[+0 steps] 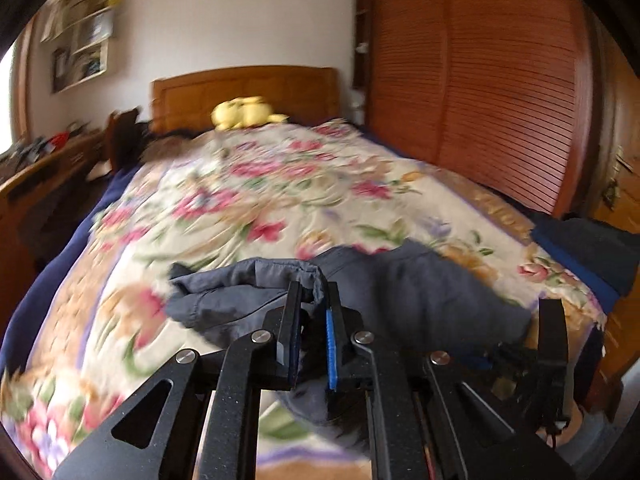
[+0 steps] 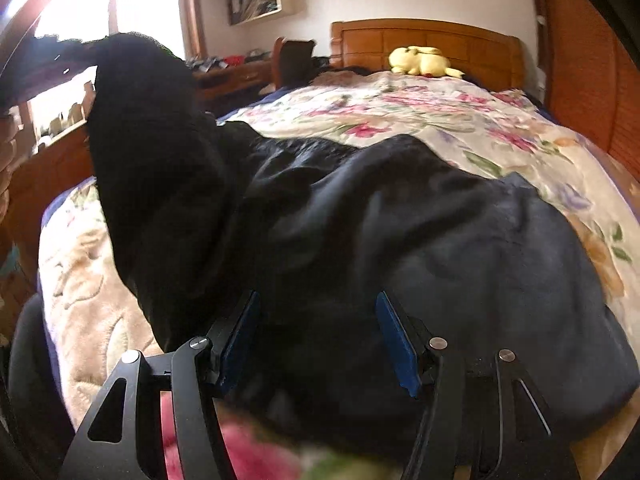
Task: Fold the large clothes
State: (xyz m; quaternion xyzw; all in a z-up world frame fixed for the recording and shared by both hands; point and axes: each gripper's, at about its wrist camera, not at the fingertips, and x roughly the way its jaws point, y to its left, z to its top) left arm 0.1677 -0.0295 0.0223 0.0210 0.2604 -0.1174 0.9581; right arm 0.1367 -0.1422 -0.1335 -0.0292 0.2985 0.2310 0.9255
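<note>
Left tongs (image 1: 314, 294) pinch a gathered edge of the dark garment (image 1: 420, 296) at lower centre of the frame, lifted above the floral bedspread (image 1: 280, 184). Right tongs (image 2: 316, 304) stand about half spread, fabric of the garment (image 2: 400, 220) bunched between the blue pads (image 2: 396, 344); whether they press it cannot be told. A yellow plush toy (image 2: 420, 61) lies by the headboard (image 2: 432, 36), upper right.

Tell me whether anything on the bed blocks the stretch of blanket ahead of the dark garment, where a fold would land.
Nothing visible does. The left tool is shut on the dark garment, and the floral blanket beyond it lies bare. The yellow plush toy sits far off by the headboard.
</note>
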